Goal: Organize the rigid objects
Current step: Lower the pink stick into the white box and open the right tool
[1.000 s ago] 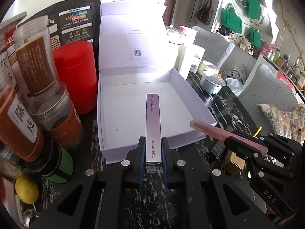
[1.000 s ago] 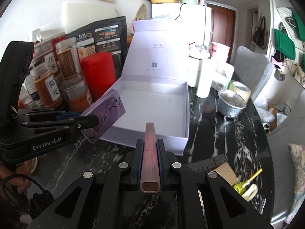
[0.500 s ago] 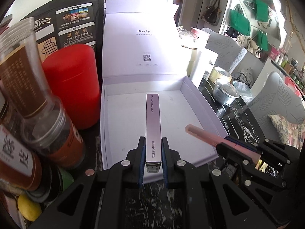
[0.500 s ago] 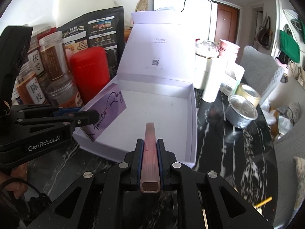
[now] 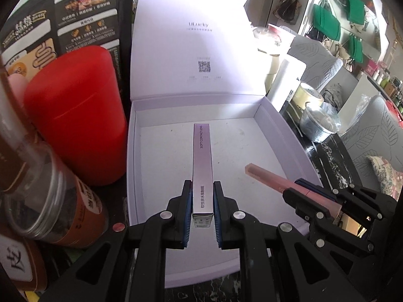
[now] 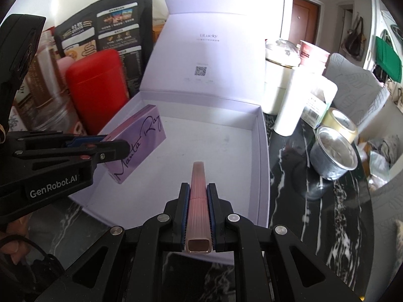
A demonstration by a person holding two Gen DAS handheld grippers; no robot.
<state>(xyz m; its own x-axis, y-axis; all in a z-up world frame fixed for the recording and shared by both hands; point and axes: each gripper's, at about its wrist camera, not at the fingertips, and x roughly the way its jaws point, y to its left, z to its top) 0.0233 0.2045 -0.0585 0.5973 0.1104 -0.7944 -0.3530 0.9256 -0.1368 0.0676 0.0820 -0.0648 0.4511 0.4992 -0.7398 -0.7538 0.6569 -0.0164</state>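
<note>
2 grippers over the open lilac box [image 5: 282,123]. Left gripper [image 5: 202,201] clamps the purple contact-lens carton [image 5: 202,161] edge-up above the box floor. Right gripper [image 6: 198,209] grips the pink ribbed tube [image 6: 197,188] over the near right part

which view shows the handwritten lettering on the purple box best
The right wrist view: the flat purple cardboard box shows its broad face with the script there. The left wrist view shows only its narrow printed edge, clamped in the left claw.

Purple contact-lens carton [image 5: 202,166] between left gripper [image 5: 201,211] jaws, above open white box [image 5: 161,176].
</note>
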